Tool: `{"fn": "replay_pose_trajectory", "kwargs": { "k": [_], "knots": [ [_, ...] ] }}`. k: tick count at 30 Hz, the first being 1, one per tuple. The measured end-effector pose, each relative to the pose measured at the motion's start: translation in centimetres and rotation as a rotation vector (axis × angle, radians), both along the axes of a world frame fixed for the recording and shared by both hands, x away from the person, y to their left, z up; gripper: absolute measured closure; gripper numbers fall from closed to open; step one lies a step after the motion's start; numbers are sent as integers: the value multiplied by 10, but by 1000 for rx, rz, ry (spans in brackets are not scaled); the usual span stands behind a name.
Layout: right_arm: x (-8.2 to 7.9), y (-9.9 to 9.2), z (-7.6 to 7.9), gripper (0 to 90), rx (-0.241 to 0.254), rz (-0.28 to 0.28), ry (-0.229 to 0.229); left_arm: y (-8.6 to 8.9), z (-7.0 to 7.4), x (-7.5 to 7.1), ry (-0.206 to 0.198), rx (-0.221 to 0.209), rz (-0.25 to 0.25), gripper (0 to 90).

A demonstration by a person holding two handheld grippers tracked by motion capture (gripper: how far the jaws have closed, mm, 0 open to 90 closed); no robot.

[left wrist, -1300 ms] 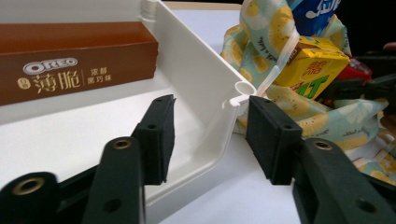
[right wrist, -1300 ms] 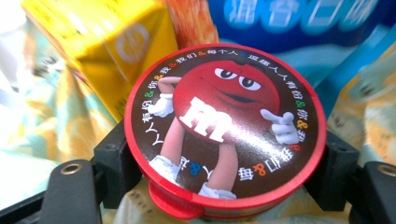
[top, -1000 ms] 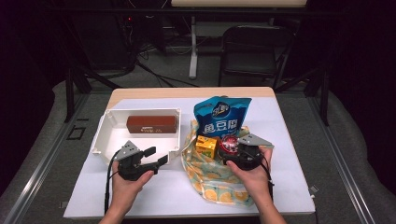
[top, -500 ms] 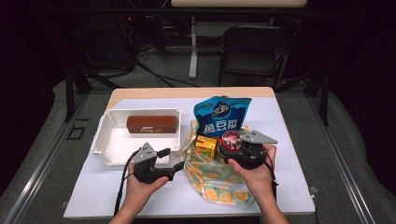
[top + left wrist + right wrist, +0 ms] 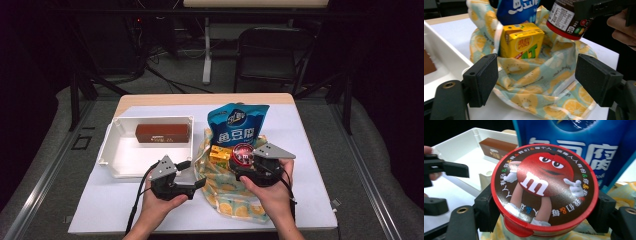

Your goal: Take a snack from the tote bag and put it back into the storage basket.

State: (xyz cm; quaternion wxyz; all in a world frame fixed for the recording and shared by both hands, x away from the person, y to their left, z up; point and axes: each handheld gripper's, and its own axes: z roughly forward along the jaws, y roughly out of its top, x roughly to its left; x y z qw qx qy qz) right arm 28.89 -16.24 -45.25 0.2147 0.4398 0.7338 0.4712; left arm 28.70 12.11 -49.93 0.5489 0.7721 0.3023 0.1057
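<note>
A dim room with a black chair point(image 5: 272, 52) and cables on the floor lies behind the pale surface point(image 5: 310, 165), where a fruit-print cloth bag point(image 5: 227, 192) lies slumped open near the middle. The right tongs point(image 5: 243, 161) grip a round candy tub point(image 5: 544, 187) by its sides just under the red-rimmed lid, lifted clear above the bag's mouth, apparently so it can come out without dragging the cloth. Left in the bag are a yellow drink carton point(image 5: 521, 41), upright, and at its 12 o'clock a tall blue snack pouch point(image 5: 239, 125) leaning up out of the bag. The left tongs point(image 5: 536, 80) have just been opening and stand wide with nothing between the pads, aimed at the bag's near edge, probably to pin the cloth or take the carton. At 9 o'clock from the bag sits a white tray point(image 5: 112, 150) holding a brown box point(image 5: 162, 133), the likely place for unpacked goods.
</note>
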Motion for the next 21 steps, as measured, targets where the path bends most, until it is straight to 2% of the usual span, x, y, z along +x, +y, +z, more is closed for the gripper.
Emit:
{"fn": "replay_pose_trajectory", "kwargs": {
  "k": [1,3,5,6,11,12,14,18,19,20,21],
  "knots": [
    [-1,2,1,252,3,5,-2,-2,0,-1,-10,1,16,188],
    [-3,5,2,252,-5,15,0,-3,0,-2,-6,-3,-11,186],
    [-5,8,2,252,-2,23,5,-6,0,-3,-17,-4,-3,186],
    [-5,9,2,252,3,26,3,-6,0,-3,-13,-8,-26,186],
    [-8,16,2,252,9,46,13,-13,-1,-7,-26,-3,-54,186],
    [-9,17,2,252,11,50,13,-14,0,-8,-22,3,-72,190],
    [-10,20,2,252,8,60,17,-17,-1,-10,-39,5,-69,194],
    [-13,27,2,252,12,81,20,-22,-1,-12,-45,9,-111,197],
    [-14,29,1,252,15,85,20,-24,-1,-13,-52,11,-96,197],
    [-15,31,1,252,12,92,22,-24,-1,-13,-51,13,-112,197],
    [-15,33,1,252,7,99,25,-26,-1,-14,-61,13,-98,198]
  ]
}}
